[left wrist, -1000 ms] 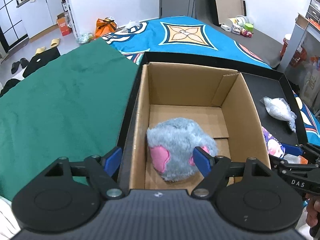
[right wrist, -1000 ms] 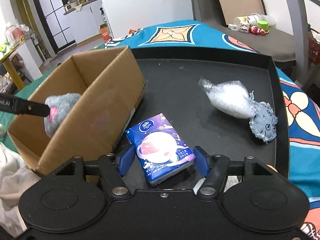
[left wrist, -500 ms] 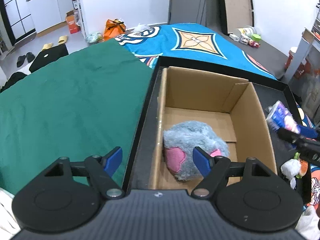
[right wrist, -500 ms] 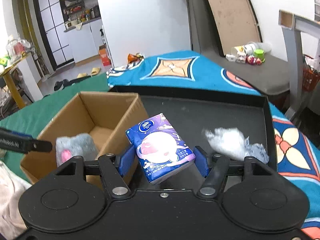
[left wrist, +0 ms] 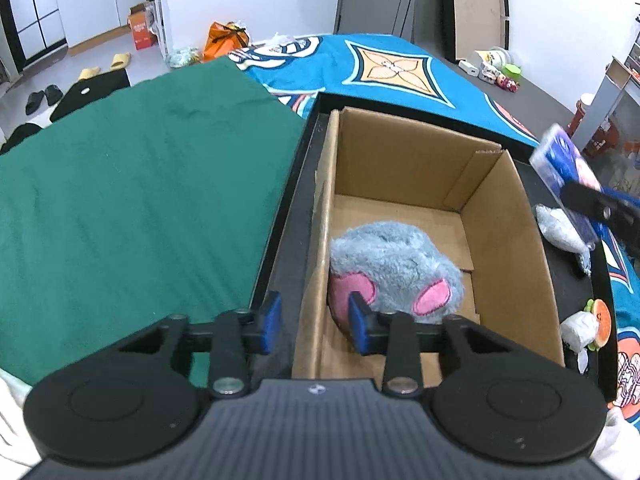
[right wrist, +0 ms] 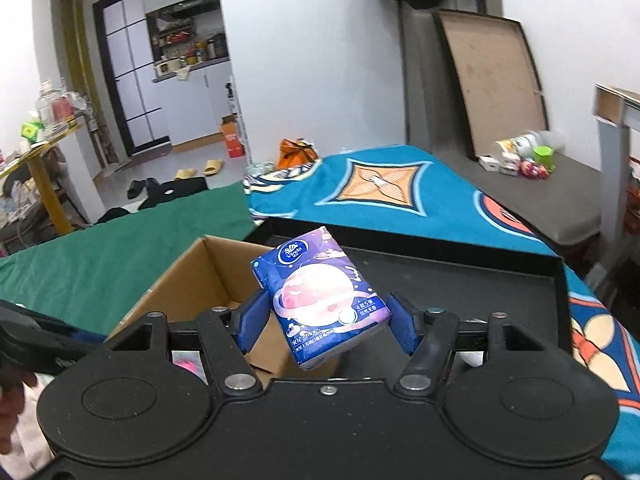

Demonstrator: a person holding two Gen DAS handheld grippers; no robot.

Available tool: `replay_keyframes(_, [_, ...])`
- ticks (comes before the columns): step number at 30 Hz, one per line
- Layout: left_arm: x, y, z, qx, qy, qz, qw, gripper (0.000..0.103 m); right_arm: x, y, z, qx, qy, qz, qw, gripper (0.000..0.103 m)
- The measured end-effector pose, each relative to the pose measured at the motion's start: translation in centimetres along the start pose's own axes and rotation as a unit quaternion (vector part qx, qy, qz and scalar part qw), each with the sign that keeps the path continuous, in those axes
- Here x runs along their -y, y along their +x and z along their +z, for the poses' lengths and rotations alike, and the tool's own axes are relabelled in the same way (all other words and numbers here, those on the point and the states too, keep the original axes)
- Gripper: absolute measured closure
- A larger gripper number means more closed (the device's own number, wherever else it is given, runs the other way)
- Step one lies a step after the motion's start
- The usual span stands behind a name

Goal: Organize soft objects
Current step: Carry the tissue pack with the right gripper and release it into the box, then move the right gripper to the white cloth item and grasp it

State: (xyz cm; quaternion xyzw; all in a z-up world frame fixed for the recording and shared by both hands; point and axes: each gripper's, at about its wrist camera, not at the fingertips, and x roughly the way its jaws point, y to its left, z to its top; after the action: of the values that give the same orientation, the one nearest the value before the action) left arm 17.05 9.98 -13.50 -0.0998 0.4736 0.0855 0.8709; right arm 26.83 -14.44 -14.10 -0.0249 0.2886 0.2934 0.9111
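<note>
A cardboard box [left wrist: 508, 216] stands open on a black tray [left wrist: 298, 184]. A grey plush with pink patches [left wrist: 394, 264] lies inside it near the front. My left gripper [left wrist: 314, 322] is open and empty, straddling the box's left wall. My right gripper [right wrist: 326, 322] is shut on a blue and purple tissue pack [right wrist: 320, 300] and holds it in the air above the box's right side [right wrist: 200, 276]. The pack also shows in the left wrist view [left wrist: 560, 160].
A clear plastic bag of white stuff [left wrist: 560, 228] and a small burger toy [left wrist: 592, 324] lie on the tray right of the box. A green cloth [left wrist: 140, 184] covers the surface to the left. A blue patterned mat [right wrist: 384, 188] lies behind.
My right gripper has lifted the tissue pack off the tray and carried it up and left over the box. My left gripper has shifted left, off the plush, onto the box's left wall.
</note>
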Motion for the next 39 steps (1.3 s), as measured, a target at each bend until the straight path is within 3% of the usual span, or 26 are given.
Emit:
replay_keyframes(4, [-0.5, 0.3, -0.1, -0.009, -0.005, -0.011, 0.9999, 0.090, -1.2, 0.7, 0.7, -0.002, -0.004, 0.015, 1.000, 0.041])
replay_keyframes(12, [-0.9, 0.3, -0.2, -0.011, -0.007, -0.017, 0.9998, 0.092, -4.3, 2.0, 1.8, -0.002, -0.017, 0.060, 0.998, 0.040])
replay_keyframes(16, [-1.0, 0.2, -0.2, -0.015, -0.013, -0.017, 0.9997, 0.092, -5.1, 3.4, 1.9, -0.022, 0.004, 0.119, 0.993, 0.034])
replay_keyframes(20, [-0.8, 0.1, -0.2, -0.014, -0.012, -0.015, 0.9997, 0.092, -5.0, 3.5, 1.3, -0.033, 0.004, 0.110, 0.993, 0.023])
replay_keyframes(24, [-0.7, -0.1, -0.2, -0.012, -0.012, -0.009, 0.9998, 0.091, -3.9, 2.4, 1.0, -0.036, 0.013, 0.097, 0.995, 0.023])
replay_keyframes(32, [0.3, -0.4, 0.4, -0.008, 0.001, 0.008, 0.9999, 0.084, -2.1, 1.5, -0.4, -0.044, 0.023, 0.068, 0.996, 0.023])
replay_keyframes(36, [0.8, -0.6, 0.4, -0.006, 0.001, 0.017, 0.9998, 0.064, -1.7, 1.2, -0.9, -0.044, 0.024, 0.062, 0.997, 0.021])
replay_keyframes(39, [1.3, -0.9, 0.3, -0.002, 0.008, 0.023, 0.9997, 0.056, -1.1, 0.8, -1.5, -0.041, 0.028, 0.053, 0.997, 0.020])
